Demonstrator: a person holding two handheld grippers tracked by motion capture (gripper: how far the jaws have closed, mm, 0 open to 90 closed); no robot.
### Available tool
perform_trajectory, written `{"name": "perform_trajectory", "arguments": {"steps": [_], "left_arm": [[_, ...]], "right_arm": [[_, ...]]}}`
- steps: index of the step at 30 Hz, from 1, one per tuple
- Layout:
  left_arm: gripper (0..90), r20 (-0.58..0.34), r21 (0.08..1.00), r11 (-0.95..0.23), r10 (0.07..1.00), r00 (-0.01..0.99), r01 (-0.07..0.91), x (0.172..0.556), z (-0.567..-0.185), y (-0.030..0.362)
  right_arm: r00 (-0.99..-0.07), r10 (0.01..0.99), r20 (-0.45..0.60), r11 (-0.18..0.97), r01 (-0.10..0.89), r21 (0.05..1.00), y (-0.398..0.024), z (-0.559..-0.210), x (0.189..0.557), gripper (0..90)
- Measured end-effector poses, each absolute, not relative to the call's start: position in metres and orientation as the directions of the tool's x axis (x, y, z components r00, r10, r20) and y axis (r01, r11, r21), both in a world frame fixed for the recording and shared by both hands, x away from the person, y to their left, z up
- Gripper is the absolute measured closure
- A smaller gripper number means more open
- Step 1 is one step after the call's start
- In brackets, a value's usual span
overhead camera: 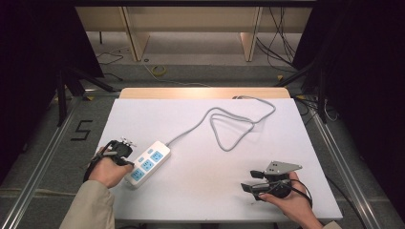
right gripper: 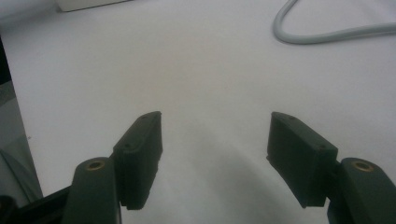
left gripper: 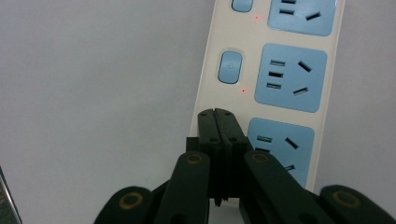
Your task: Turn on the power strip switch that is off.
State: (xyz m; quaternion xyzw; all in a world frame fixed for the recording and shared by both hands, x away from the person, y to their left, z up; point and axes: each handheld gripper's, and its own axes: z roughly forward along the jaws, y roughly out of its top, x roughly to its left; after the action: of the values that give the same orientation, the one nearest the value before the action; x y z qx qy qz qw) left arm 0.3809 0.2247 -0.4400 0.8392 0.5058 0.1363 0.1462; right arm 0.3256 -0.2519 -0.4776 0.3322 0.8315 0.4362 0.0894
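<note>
Jaws first: those of the left gripper are pressed together with nothing between them, their tips poised over the near end of the power strip, beside its lowest blue socket; those of the right gripper stand wide apart over bare white.

From largest to smallest, the white surface carries everything. On it the grey cable runs from the far edge, loops once near the middle and enters the far end of the power strip, which lies at the left of the surface, angled with its near end toward the person's left hand. In the left gripper view the power strip shows blue sockets in a row, each with a blue switch beside it and a small red light lit below the switch. In the high view the left gripper sits right at the strip's near left side, and the right gripper rests well apart, low at the right.
</note>
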Motion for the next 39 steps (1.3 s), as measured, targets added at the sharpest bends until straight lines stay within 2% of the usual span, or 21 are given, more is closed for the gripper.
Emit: {"name": "perform_trajectory", "arguments": {"steps": [19, 39], "left_arm": [[89.9, 0.048, 0.390, -0.424, 0.896, 0.442, 0.817, 0.3811, -0.4414, 0.2287], [89.7, 0.056, 0.395, -0.438, 0.889, 0.455, 0.808, 0.3807, -0.4415, 0.2287]], "right_arm": [[-0.764, 0.629, 0.144, 0.398, 0.475, 0.785, -0.2513, -0.4777, 0.3255, 36.3], [-0.766, 0.626, 0.144, 0.400, 0.474, 0.785, -0.2509, -0.4777, 0.3257, 36.3]]}}
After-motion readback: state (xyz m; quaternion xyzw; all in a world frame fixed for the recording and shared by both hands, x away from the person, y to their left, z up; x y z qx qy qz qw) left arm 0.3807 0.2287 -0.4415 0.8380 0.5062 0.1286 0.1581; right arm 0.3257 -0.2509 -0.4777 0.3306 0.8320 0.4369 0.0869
